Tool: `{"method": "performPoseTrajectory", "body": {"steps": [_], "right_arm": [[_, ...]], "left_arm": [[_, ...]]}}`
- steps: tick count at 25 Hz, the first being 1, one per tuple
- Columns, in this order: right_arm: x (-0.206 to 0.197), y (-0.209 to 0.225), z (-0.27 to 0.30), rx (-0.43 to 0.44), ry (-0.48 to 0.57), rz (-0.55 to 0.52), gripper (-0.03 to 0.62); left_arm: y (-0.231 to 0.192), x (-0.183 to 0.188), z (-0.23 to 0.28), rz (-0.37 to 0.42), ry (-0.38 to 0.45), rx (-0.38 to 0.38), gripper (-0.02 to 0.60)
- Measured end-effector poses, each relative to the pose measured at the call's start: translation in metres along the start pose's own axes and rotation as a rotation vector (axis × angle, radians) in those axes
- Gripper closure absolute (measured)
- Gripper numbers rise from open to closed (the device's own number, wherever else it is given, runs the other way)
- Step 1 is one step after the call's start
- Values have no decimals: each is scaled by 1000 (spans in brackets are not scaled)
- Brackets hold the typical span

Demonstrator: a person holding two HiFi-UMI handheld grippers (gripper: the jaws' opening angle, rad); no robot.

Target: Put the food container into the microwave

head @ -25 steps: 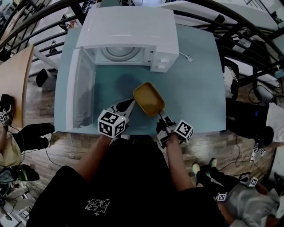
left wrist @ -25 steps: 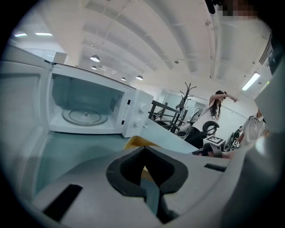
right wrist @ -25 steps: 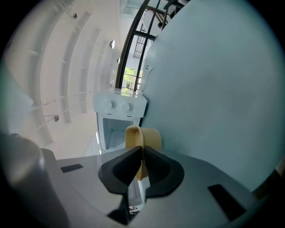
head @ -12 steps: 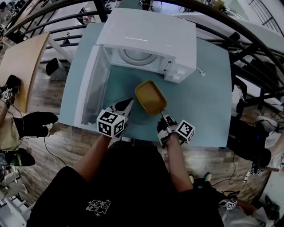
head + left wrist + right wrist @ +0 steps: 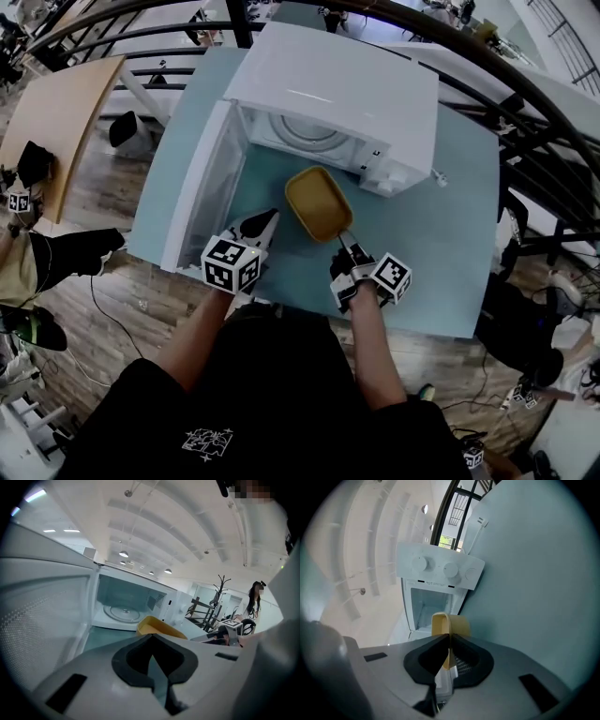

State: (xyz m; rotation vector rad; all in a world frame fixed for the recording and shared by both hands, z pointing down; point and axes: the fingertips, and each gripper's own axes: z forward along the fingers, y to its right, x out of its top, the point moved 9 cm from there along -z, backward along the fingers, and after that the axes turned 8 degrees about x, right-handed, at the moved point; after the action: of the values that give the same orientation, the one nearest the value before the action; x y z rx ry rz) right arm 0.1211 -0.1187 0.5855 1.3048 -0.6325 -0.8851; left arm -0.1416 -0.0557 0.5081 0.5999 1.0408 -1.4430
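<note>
The yellow food container [image 5: 319, 202] is over the teal table [image 5: 441, 216], just in front of the white microwave [image 5: 347, 89]. The microwave's cavity is open, with the glass turntable [image 5: 306, 135] showing inside. My right gripper [image 5: 345, 244] is shut on the container's near rim; in the right gripper view the container [image 5: 451, 625] sticks out past the closed jaws of my right gripper [image 5: 448, 638]. My left gripper [image 5: 261, 225] is shut and holds nothing, to the left of the container. Past the closed jaws of my left gripper [image 5: 151, 640] I see the container [image 5: 157, 626] and the microwave [image 5: 124, 606].
The microwave door [image 5: 202, 202] stands swung open to the left, beside my left gripper. The control knobs [image 5: 451, 568] are on the microwave's right side. A wooden table [image 5: 56, 122] lies far left, black railings curve behind, and a person [image 5: 253, 599] stands in the distance.
The container and both grippers have moved closer to the microwave's opening. The head view has shifted, so the microwave now sits further right in the frame.
</note>
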Motion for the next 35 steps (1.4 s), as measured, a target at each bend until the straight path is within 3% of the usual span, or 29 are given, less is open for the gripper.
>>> {"method": "performPoseTrajectory", "body": {"steps": [11, 35], "right_arm": [[25, -18, 51, 21, -29, -21, 568], [48, -24, 119, -1, -9, -9, 568]], "left_arm": [[-14, 10, 13, -54, 34, 63, 574], [-27, 28, 39, -85, 77, 123, 574]]}}
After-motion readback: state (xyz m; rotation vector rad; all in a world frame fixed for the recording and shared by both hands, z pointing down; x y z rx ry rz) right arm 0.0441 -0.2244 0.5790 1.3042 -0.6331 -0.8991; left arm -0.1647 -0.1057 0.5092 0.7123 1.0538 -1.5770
